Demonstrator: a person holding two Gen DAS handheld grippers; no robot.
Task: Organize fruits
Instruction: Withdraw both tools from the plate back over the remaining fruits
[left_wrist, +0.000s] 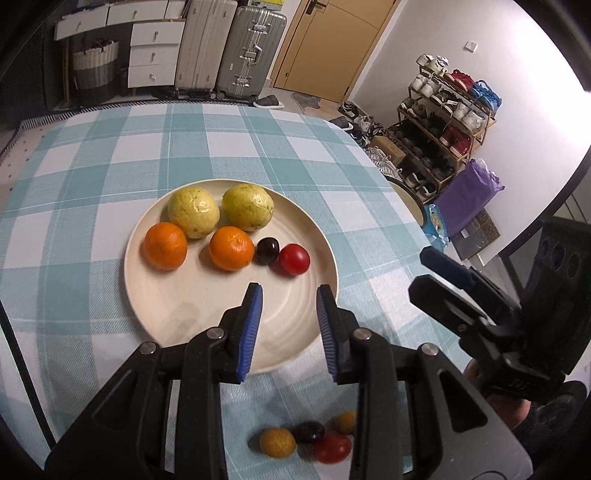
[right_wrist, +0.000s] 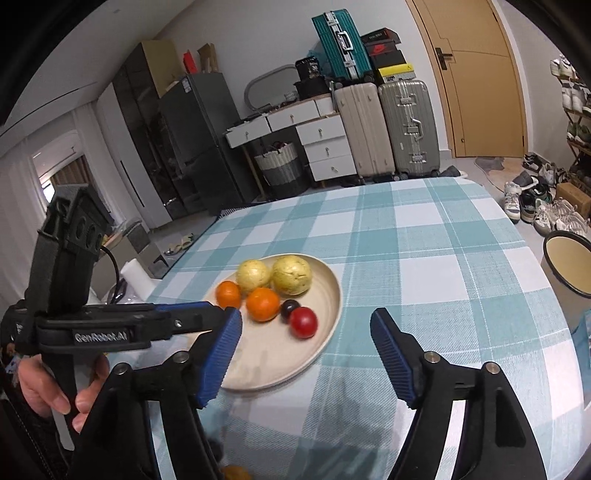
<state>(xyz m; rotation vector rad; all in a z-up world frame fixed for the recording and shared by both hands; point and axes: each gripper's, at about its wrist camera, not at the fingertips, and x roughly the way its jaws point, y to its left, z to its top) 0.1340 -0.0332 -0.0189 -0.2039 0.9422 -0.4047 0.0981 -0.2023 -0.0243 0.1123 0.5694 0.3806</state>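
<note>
Both tongs are spread and pinch nothing: the left tongs (left_wrist: 290, 295) hang over the near rim of the plate (left_wrist: 147, 266), the right tongs (right_wrist: 306, 325) beside it. Oranges (left_wrist: 232, 248), pale fruits (left_wrist: 193, 212), a tomato (left_wrist: 293, 259) lie on it; smaller fruits (left_wrist: 277, 442) sit on the checked cloth (left_wrist: 92, 166).

Before you: teal checked tablecloth (left_wrist: 110, 155), two upright suitcases (right_wrist: 388, 129) by the tan door (right_wrist: 476, 74), white drawers (right_wrist: 325, 140), woven basket (right_wrist: 280, 168), crowded shoe rack (left_wrist: 439, 122), purple bag (left_wrist: 467, 188), dark fridge (right_wrist: 199, 140).

"genrobot.ai" in pale letters along the side of the left claw (right_wrist: 236, 325)
</note>
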